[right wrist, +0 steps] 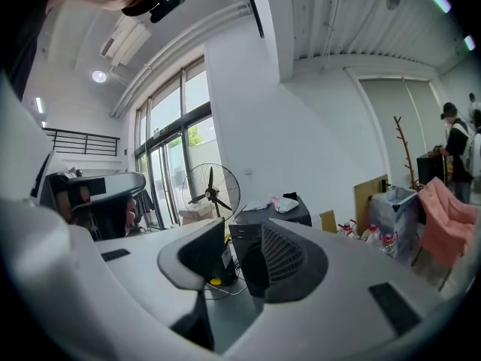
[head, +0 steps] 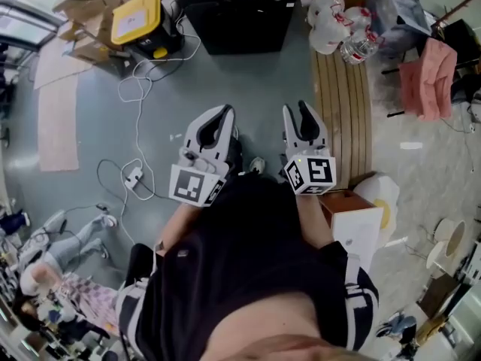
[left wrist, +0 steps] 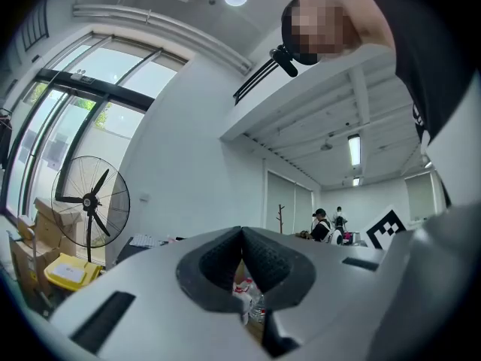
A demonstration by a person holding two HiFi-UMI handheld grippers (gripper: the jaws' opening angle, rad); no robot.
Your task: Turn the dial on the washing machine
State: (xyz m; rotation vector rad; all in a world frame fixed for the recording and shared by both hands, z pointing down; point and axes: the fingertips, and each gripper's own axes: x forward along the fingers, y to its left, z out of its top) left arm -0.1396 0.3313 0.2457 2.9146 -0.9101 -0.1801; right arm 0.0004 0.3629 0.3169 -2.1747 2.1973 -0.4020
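Observation:
The black washing machine (head: 237,13) stands at the far side of the grey floor, well ahead of both grippers; I cannot make out its dial. In the right gripper view its dark body (right wrist: 272,213) shows partly behind the jaws. My left gripper (head: 225,113) is held in front of the person's chest, pointing toward the machine. Its jaws (left wrist: 242,232) meet at the tips with nothing between them. My right gripper (head: 295,108) is held level beside it. It (right wrist: 239,250) stands open, with a clear gap and nothing in it.
A yellow-lidded box (head: 137,17) stands left of the machine. Cables (head: 139,119) and a power strip (head: 134,176) trail over the floor. A slatted wooden board (head: 348,104), bags and bottles (head: 338,21) and a white box (head: 357,224) lie right. A standing fan (right wrist: 210,190) is near the windows.

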